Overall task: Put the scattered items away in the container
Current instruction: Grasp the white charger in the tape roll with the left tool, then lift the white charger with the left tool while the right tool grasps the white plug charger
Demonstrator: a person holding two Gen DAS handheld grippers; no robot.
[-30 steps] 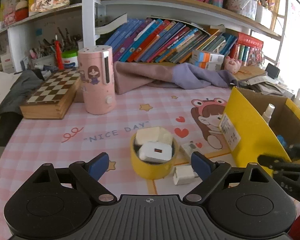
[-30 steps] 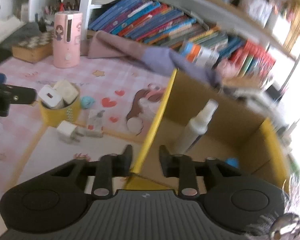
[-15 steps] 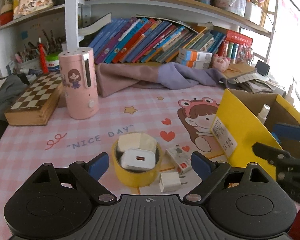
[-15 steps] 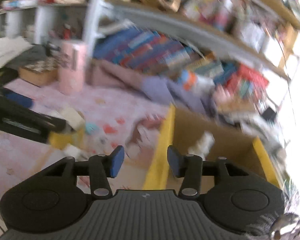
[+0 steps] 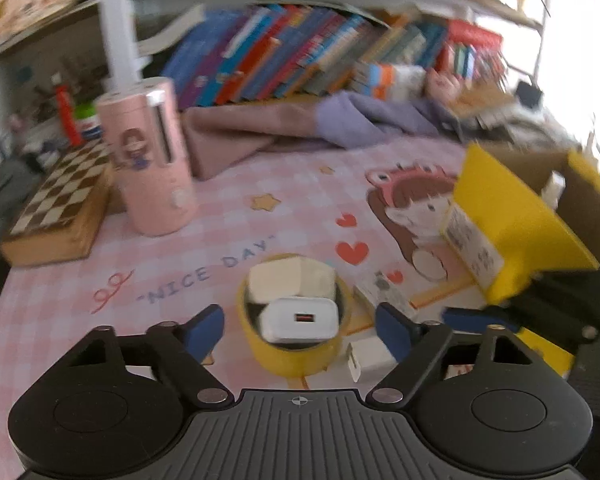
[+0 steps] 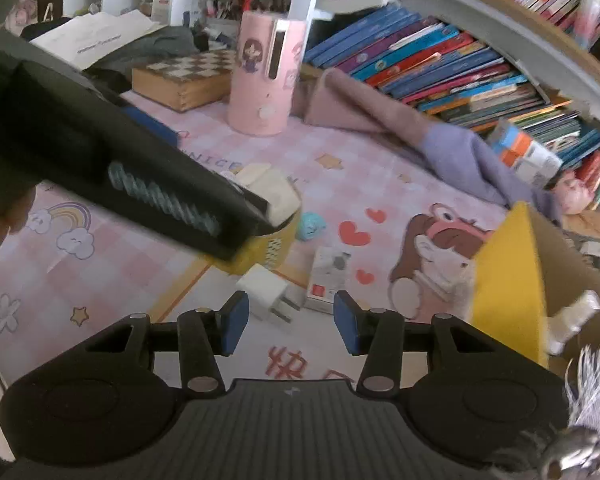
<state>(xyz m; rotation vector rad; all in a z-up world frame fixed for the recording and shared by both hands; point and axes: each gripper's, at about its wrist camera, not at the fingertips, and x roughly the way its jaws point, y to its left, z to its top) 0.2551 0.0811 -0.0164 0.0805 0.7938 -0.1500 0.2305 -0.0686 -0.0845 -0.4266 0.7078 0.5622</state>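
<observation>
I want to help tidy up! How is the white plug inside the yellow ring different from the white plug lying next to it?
The plug in the ring sits inside the yellow tape roll, leaning on another charger; the loose plug lies on the mat. The plug in the ring shows an orange port; the loose plug shows metal prongs. Both are white.

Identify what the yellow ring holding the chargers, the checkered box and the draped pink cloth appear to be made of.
Yellow ring: probably a tape roll, matte band with an open centre. Checkered box: wood, tan sides with a light-and-dark chequered top. Pink cloth: soft fabric, maybe fleece, lying in loose folds.
</observation>
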